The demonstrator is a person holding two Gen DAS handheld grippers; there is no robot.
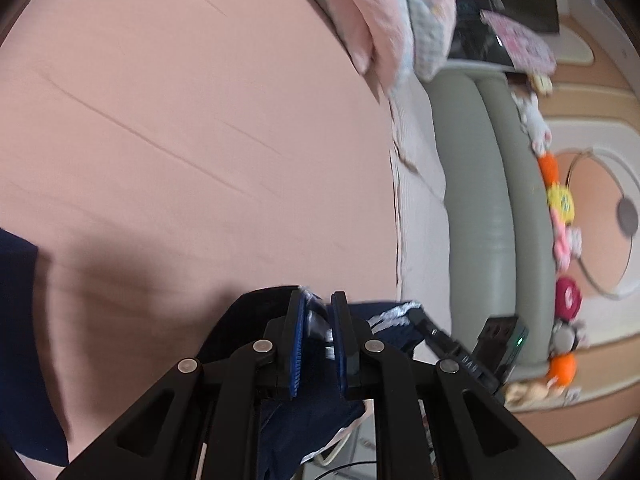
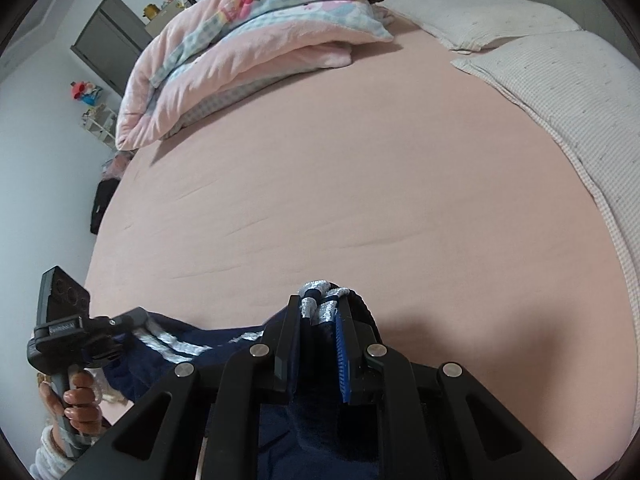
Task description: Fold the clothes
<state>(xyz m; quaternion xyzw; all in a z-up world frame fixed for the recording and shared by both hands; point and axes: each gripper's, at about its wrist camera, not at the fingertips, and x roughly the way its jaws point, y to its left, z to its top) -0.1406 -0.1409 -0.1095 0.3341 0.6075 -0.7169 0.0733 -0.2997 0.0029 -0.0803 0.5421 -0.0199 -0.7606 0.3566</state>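
Observation:
A navy garment with silver-white stripes (image 2: 188,346) hangs stretched between my two grippers above a pink bed sheet (image 2: 340,184). My right gripper (image 2: 320,312) is shut on a bunched striped edge of it, cloth filling the gap between the blue pads. In the left wrist view my left gripper (image 1: 318,312) is shut on the same navy garment (image 1: 316,412), striped trim showing between its fingers. More navy cloth (image 1: 24,344) lies at the left edge of that view. The other gripper (image 1: 476,356) shows at the right there, and a hand (image 2: 80,400) holds the left one.
A folded pink and blue quilt (image 2: 240,40) lies at the far side of the bed, with two pale pillows (image 2: 540,80) to its right. A grey padded headboard (image 1: 480,220) topped with plush toys (image 1: 560,200) borders the bed. A dark cabinet (image 2: 108,44) stands by the wall.

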